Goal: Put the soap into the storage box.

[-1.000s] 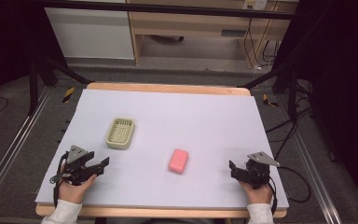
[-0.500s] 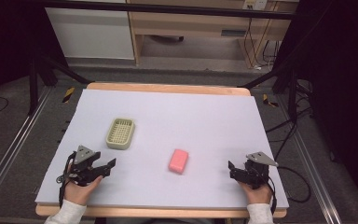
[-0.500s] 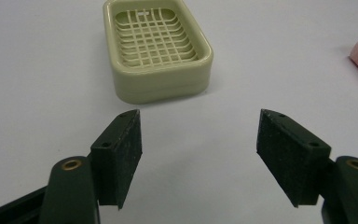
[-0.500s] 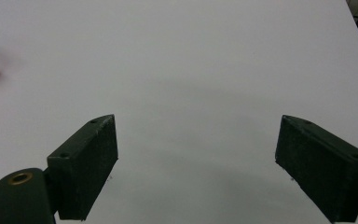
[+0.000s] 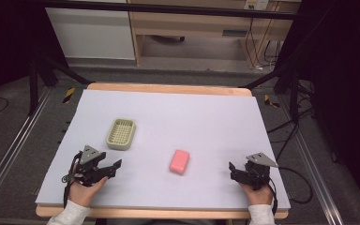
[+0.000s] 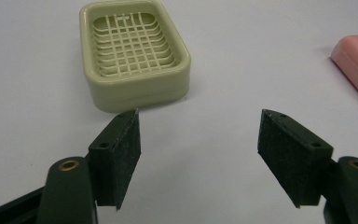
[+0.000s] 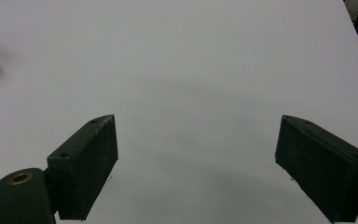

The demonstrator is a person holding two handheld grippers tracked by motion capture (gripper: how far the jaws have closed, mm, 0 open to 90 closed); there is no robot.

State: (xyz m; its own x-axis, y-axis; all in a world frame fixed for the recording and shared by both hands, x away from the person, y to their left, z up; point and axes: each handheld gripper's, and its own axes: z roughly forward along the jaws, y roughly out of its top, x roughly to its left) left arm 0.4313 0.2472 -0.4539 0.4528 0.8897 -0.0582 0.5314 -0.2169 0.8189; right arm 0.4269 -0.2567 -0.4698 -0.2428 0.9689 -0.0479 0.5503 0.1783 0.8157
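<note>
Near edge first: L gripper is sitting low over the table, its jaws having just been opening, now standing moderately wide w/ nothing between them; in the left gripper view its pads are framing bare table, pointing toward the soap dish. R gripper is resting at the near right, jaws spread wide and empty, facing open table. Mid-table, the pink soap bar is lying flat btwn the two grippers, nearer the L one's reach, apart from both. Farther back-left, the green soap dish is sitting upright, empty, just ahead of the L gripper. Judging by this, the work is at the approach stage, nothing grasped yet. Next move prob. calls for one gripper opening enough to span the bar, lining up across its short sides, then closing.
</note>
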